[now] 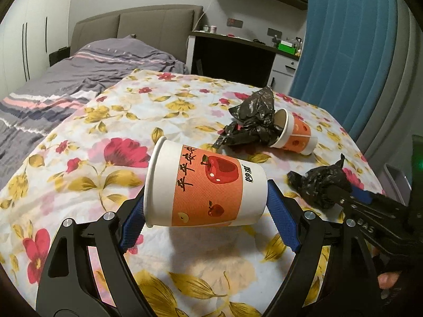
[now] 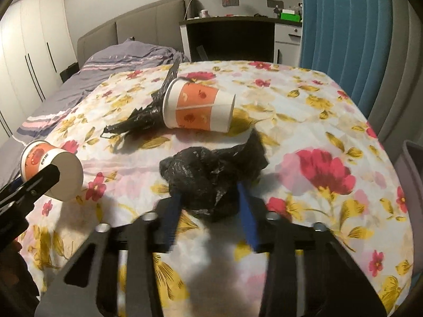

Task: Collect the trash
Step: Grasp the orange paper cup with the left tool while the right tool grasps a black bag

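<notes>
The floral tablecloth (image 2: 330, 111) covers the whole work surface and serves as the staging area for the trash: 2 paper cups and 2 wads of black plastic. The far paper cup (image 2: 198, 105) lies on its side near the middle of the cloth, with a crumpled black plastic bag (image 1: 251, 121) spilling from its mouth, apparently stuffed in as one bundle. The held paper cup (image 1: 205, 187) is carried sideways, clear of the cloth, in the left gripper (image 1: 208, 211); its blue pads press the rim on one side and the base on the other, so the jaws stand wide but are clamped end to end on the cup. The black plastic wad (image 2: 211, 177) sits on the cloth nearer the right edge, and the right gripper (image 2: 210, 211) has its blue fingers against both flanks of it, pinching it; lift-off is judged not yet done. Readable markings: the held cup's orange band carries black Chinese characters, which seem to read 平平安安, beside a red apple graphic, plus smaller characters too small to read. The right gripper's body shows the partial letters "DAS".
</notes>
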